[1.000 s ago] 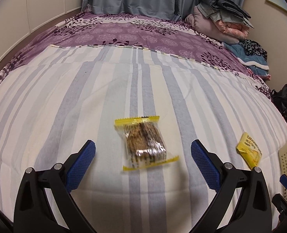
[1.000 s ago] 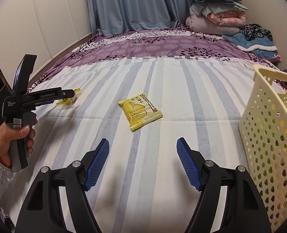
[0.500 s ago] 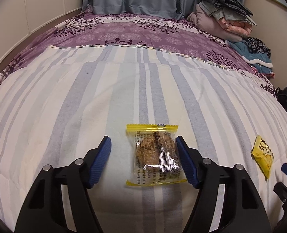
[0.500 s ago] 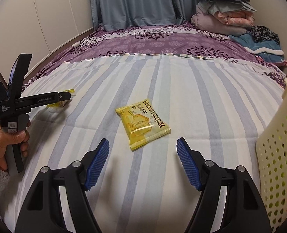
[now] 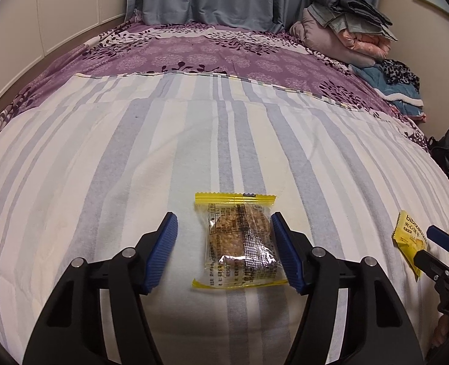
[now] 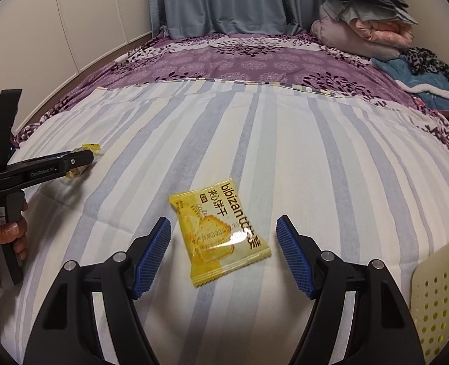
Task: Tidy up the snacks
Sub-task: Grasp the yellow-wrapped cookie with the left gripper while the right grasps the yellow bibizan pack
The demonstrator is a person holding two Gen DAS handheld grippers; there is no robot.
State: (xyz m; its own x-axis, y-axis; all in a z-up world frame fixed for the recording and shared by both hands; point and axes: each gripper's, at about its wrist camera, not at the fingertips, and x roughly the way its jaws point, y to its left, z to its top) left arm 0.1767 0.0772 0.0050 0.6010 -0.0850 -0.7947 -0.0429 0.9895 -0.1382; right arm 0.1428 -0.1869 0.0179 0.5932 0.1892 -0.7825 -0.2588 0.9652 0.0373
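The left gripper [image 5: 222,251] is closing its jaws around the clear snack bar packet [image 5: 241,243], which lies flat on the striped bed cover [image 5: 102,182]. The right pad seems to touch the packet's edge already, but the left pad [image 5: 160,254] stands apart from it, so the packet is between the jaws and not yet pressed. The packet lies with its long side along the fingers, probably so that the pads can take it across the narrow width. The right gripper [image 6: 222,257] holds its jaws about half wide above the yellow biscuit packet [image 6: 218,228], which lies tilted between the two pads without touching them; I judge this hand is lining up for its own grasp. At the right edge of the right wrist view stands the cream perforated basket [image 6: 437,298], near this packet, and it is likely the place where both snacks must go. Farther back are the purple flowered sheet [image 6: 239,57] and folded blankets [image 6: 361,21].
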